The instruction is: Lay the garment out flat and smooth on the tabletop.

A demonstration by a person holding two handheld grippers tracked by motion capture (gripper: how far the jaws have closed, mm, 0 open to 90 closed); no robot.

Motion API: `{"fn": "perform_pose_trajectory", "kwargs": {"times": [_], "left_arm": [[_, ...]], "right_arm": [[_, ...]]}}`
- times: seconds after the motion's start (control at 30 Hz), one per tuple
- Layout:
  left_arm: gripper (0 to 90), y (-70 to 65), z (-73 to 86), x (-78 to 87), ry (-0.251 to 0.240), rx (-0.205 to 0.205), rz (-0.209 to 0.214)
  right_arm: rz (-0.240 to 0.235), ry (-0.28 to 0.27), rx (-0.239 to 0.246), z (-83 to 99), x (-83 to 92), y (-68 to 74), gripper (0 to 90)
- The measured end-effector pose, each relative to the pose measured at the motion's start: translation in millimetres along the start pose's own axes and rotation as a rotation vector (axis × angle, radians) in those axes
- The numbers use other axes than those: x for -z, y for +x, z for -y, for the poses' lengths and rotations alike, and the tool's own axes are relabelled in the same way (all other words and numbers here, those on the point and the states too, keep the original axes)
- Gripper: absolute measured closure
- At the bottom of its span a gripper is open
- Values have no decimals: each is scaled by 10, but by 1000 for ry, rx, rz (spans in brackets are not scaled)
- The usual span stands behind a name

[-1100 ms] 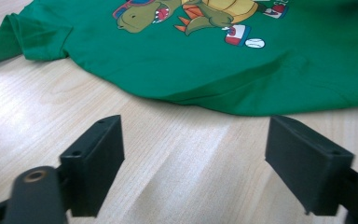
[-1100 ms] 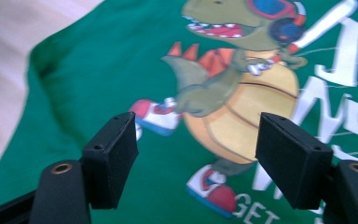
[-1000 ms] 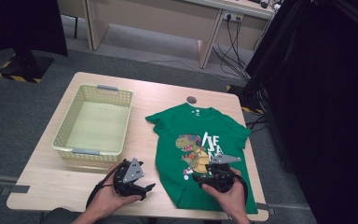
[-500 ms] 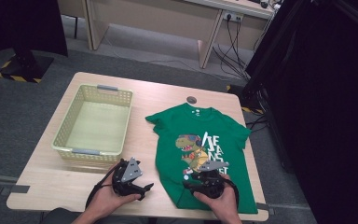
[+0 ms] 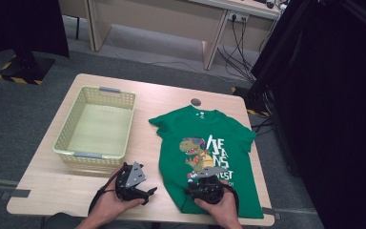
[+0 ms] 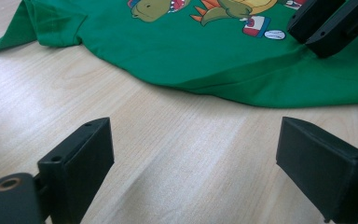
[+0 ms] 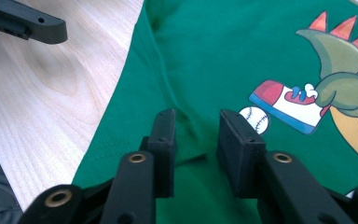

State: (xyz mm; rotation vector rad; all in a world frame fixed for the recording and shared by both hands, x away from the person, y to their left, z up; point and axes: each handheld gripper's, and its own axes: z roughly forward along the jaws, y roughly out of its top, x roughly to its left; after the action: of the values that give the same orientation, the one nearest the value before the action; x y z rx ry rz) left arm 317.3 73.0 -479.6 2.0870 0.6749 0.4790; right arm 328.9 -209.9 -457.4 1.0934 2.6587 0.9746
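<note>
While my right gripper [image 7: 196, 154] was closing its jaws onto the green cotton T-shirt with the dinosaur print [image 5: 205, 152], a small fold of cloth sat bunched between them; I couldn't tell if the pads had pinched it yet. The shirt lay flat, right of the pale yellow plastic basket [image 5: 97, 125], collar pointing away from me, long axis running near-to-far. My left gripper [image 6: 191, 172] hovered wide open, nothing in it, over bare wood between basket and hem. Step: grabbing the hem. Next, I reckon: finish the pinch, then lift.

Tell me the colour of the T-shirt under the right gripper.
Green T-shirt, with a dinosaur print; clearest in the high view.
</note>
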Motion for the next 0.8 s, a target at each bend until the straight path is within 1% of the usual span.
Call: {"fn": "perform_pose_trajectory", "kwargs": {"times": [0.1, 0.17, 0.27, 0.3, 0.47, 0.6, 0.8], "left_arm": [[105, 6, -2, -2, 3, 3, 1], [105, 10, -2, -2, 4, 6, 1], [105, 10, -2, -1, 4, 5, 2], [105, 9, -2, -2, 4, 5, 1], [105, 14, -1, -5, 4, 11, 1], [106, 16, -1, -5, 4, 16, -1], [106, 27, 3, 6, -5, 23, 10]], "right_arm": [[-19, -1, -13, 6, -10, -8, 736], [-30, -4, -20, 7, -11, -9, 786], [-35, -12, -21, 6, -7, -8, 869], [-34, -13, -20, 5, -3, -7, 878], [-48, -38, -9, -7, 62, 23, 883], [-85, -60, -5, -20, 101, 61, 885], [-136, -68, 46, -72, 89, 195, 886]]}}
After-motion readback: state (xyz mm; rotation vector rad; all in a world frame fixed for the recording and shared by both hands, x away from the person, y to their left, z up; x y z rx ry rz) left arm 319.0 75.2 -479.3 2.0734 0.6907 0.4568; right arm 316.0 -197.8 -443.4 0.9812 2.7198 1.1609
